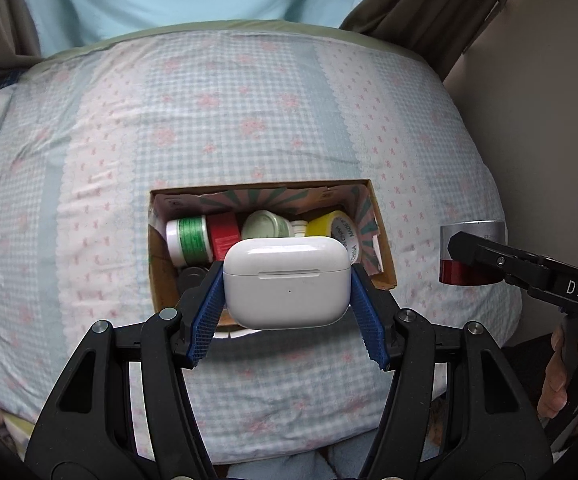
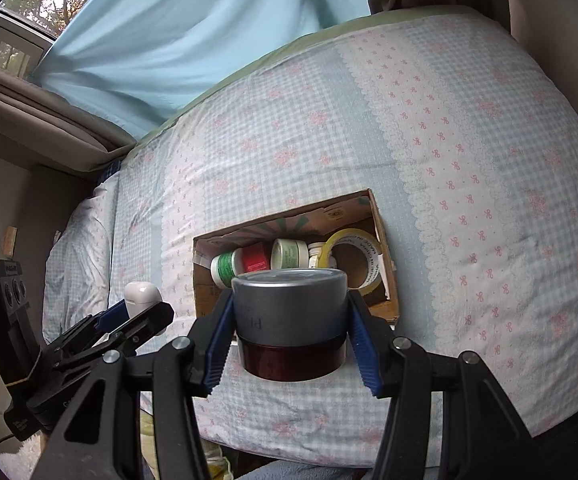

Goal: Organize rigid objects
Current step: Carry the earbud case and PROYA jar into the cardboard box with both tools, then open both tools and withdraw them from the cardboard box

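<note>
1. White, smooth and shiny: earbud case (image 1: 286,282).
2. Grey on top, dark red at the bottom: round jar (image 2: 291,322).
3. Blue, with tiny ridges: pads (image 1: 207,312) on black gripper arms.
4. Pale blue and white checks with pink flowers and little pink bows: bedsheet (image 1: 249,120).
5. Brown outside, green and white rays inside the far wall: cardboard box (image 1: 385,256).
6. Inside the box, left to right: green and white tub (image 1: 190,240), red tub (image 1: 223,236), pale green tub (image 1: 267,224), yellow tape roll (image 1: 329,230) with dark letters.
7. Light blue, far behind the bed: curtain (image 2: 177,40).
</note>
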A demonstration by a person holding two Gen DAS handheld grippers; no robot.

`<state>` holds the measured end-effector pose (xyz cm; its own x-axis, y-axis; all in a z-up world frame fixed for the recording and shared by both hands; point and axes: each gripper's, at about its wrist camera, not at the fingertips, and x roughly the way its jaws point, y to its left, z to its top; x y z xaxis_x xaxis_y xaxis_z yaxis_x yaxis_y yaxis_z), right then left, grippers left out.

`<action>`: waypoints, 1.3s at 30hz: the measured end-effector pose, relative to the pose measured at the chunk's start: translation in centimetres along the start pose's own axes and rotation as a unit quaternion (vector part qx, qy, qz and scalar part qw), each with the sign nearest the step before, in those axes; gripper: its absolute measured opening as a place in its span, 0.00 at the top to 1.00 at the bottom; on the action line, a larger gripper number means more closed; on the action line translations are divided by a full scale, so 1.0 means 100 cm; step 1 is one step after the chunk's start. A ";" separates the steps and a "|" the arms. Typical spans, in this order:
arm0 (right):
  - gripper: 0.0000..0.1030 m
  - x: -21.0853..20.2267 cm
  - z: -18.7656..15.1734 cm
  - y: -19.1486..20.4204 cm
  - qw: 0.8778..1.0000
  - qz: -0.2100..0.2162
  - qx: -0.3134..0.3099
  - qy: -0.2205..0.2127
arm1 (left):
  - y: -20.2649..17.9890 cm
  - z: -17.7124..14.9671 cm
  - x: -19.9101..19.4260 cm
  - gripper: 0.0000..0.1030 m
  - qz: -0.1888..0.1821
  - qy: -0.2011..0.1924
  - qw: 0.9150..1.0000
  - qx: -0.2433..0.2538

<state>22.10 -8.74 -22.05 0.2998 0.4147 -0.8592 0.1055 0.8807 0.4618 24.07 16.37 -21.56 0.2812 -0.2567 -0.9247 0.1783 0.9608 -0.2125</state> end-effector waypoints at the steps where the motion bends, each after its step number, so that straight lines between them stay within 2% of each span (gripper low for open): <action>1: 0.52 0.007 0.000 0.006 1.000 -0.002 -0.001 0.006 | 0.007 -0.001 0.004 0.45 0.003 0.003 1.000 0.001; 8: 0.52 0.074 0.001 0.026 0.997 -0.002 -0.008 0.076 | 0.040 -0.007 0.054 0.45 0.025 0.039 0.999 0.008; 14: 0.52 0.136 0.005 0.013 0.988 0.018 0.034 0.151 | 0.046 -0.010 0.100 0.45 0.028 0.078 0.996 0.024; 18: 0.52 0.169 0.007 0.007 0.981 -0.003 0.040 0.188 | 0.046 -0.014 0.134 0.45 0.035 0.119 0.992 0.036; 24: 0.52 0.201 0.007 0.004 0.974 -0.037 0.022 0.222 | 0.049 -0.018 0.173 0.45 0.045 0.167 0.983 0.056; 28: 0.52 0.217 0.009 0.000 0.970 -0.020 0.041 0.240 | 0.051 -0.013 0.183 0.45 0.043 0.178 0.981 0.060; 33: 0.51 0.230 0.014 0.002 0.967 -0.012 0.049 0.250 | 0.044 -0.007 0.192 0.44 0.050 0.187 0.977 0.091; 35: 0.51 0.233 0.014 0.004 0.968 -0.011 0.050 0.248 | 0.042 -0.005 0.192 0.20 0.045 0.189 0.976 0.094; 36: 0.51 0.235 0.014 0.006 0.968 -0.014 0.049 0.247 | 0.042 -0.004 0.191 0.00 0.059 0.187 0.976 0.097; 37: 0.48 0.236 0.015 0.007 0.968 -0.022 0.047 0.246 | 0.043 -0.005 0.189 0.00 0.058 0.184 0.976 0.098; 38: 0.40 0.235 0.015 0.008 0.968 -0.034 0.047 0.243 | 0.045 -0.006 0.188 0.00 0.051 0.184 0.977 0.095; 39: 0.26 0.233 0.016 0.009 0.970 -0.044 0.047 0.234 | 0.048 -0.007 0.187 0.00 0.051 0.185 0.977 0.090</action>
<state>30.69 1.33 -41.30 -0.1763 0.4165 -0.8919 0.2045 0.9018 0.3807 29.52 16.24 -40.12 -0.0490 -0.0735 -0.9961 0.3398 0.9366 -0.0858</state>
